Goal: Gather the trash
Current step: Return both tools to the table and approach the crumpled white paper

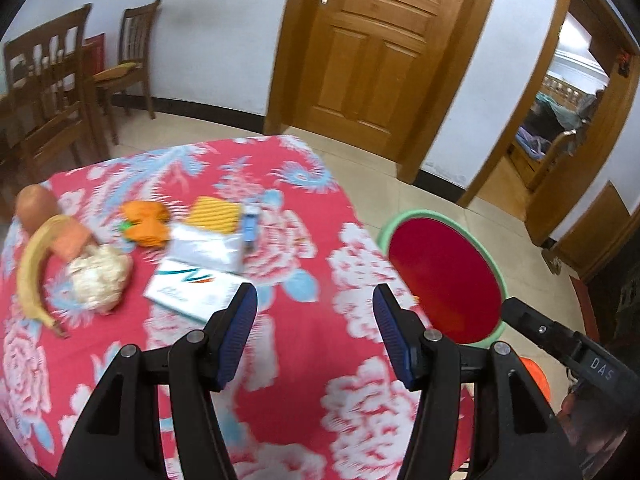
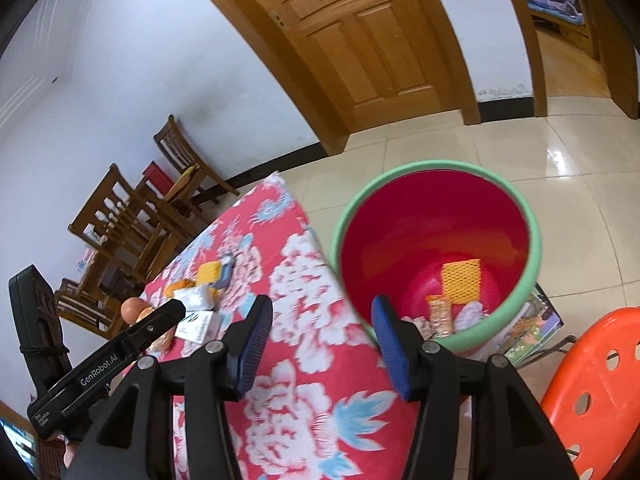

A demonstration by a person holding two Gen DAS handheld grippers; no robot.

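Note:
A red bin with a green rim (image 2: 536, 240) stands on the floor beside the table; an orange mesh piece (image 2: 461, 280), a snack wrapper (image 2: 440, 316) and white scraps lie inside. My right gripper (image 2: 320, 320) hangs open and empty over the table edge next to the bin. My left gripper (image 1: 316, 308) is open and empty above the floral cloth (image 1: 296, 360). Ahead of it lie a white box (image 1: 188, 288), a clear plastic bag (image 1: 208, 248), a yellow sponge (image 1: 216, 210), orange peel (image 1: 146, 222), crumpled paper (image 1: 100, 276) and a banana (image 1: 32, 268).
The bin (image 1: 444, 276) also shows right of the table in the left wrist view. An orange plastic stool (image 2: 592, 384) stands near the bin, with a printed box (image 2: 536, 320) on the floor. Wooden chairs (image 1: 48, 92) stand far left; a wooden door (image 1: 368, 48) behind.

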